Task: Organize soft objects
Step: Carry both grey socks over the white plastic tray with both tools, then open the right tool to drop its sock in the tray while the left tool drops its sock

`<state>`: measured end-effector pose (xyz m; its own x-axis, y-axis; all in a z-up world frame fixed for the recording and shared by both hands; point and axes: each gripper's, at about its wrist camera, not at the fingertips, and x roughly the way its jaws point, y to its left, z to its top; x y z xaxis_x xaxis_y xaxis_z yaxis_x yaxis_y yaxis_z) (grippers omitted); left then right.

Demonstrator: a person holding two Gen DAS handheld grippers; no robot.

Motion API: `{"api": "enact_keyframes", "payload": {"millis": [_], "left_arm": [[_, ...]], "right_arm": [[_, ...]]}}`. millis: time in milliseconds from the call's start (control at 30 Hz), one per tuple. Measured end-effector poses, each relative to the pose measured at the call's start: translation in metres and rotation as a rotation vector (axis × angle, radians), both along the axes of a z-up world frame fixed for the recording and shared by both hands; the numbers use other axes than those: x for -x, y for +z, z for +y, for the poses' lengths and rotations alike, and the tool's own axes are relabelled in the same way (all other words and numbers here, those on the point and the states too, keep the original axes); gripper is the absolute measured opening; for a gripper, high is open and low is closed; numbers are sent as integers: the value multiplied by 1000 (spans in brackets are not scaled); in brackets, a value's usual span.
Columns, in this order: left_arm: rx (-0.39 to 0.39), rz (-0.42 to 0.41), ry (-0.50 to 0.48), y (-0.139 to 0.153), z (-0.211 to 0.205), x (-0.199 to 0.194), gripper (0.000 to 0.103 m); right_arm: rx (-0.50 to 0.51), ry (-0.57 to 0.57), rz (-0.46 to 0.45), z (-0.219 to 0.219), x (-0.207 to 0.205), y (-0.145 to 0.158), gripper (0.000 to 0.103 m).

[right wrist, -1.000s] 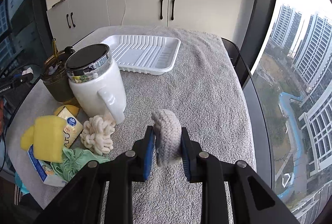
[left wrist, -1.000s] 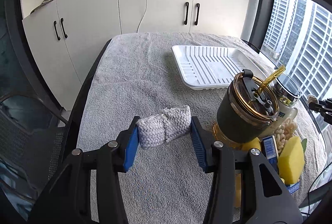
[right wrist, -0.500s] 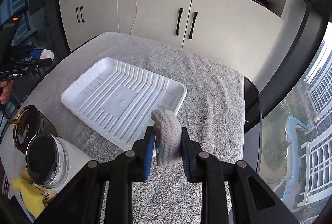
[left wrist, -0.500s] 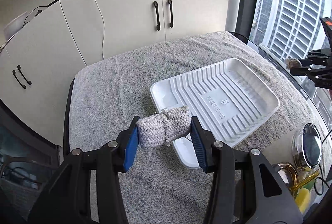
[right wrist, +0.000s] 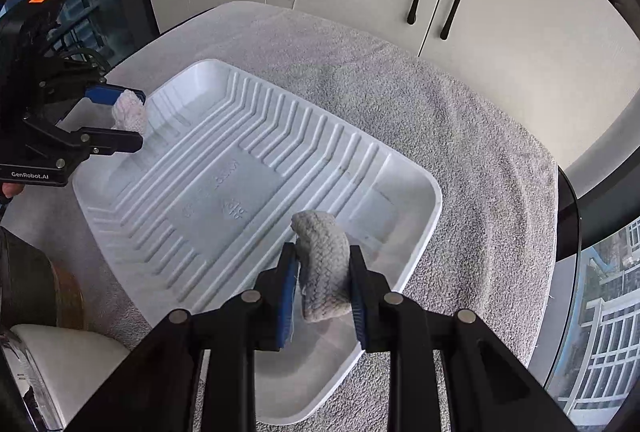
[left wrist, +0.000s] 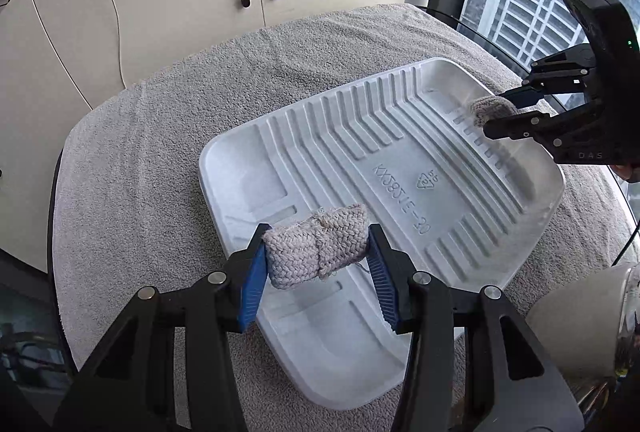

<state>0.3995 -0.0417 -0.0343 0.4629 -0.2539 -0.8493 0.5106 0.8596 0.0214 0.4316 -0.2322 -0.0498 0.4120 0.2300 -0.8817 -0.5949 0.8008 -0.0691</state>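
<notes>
My left gripper (left wrist: 318,258) is shut on a grey braided rope bundle (left wrist: 316,246) and holds it above the near left part of the white ribbed tray (left wrist: 400,168). My right gripper (right wrist: 322,272) is shut on a second grey braided rope piece (right wrist: 322,268) above the near right corner of the same tray (right wrist: 224,168). Each gripper shows in the other view: the right one (left wrist: 496,108) at the tray's right end, the left one (right wrist: 124,112) at its far left corner.
The tray lies on a grey towel (left wrist: 160,136) covering the table. White cabinets (right wrist: 500,0) stand behind. A white jug (right wrist: 60,356) and a dark tumbler (right wrist: 24,284) sit near the front left of the tray; a window is at the right.
Both grippers have moved forward and down from over the cluttered near side to over the tray, each still holding its rope piece.
</notes>
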Motion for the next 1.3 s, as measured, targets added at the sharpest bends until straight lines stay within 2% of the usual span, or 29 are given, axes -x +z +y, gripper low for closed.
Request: {"api": "enact_keyframes", "payload": {"millis": [233,533,767,967,1100,1300], "left_arm": [[-14,35,9,-19,-2,-7,47],[-17,43,23,-27,-6,-9,50],[3,45,31,-25,-5,-11,63],[67,30,52,-10,2,-14,74],[114,3,79,6,13,-13,74],[175,-87,126,51,43,9,74]], "right_arm": [[36,10,12,11,-6,-24,27],[38,-29,-23,5,-4,-21,38],[13,-46,-60,0,0,-11,43],[-48,-48,-89,-4,5,5,48],[-95,-75,-115,-14,12,21,48],[-172,-105,-174,-45,47,58,48]]}}
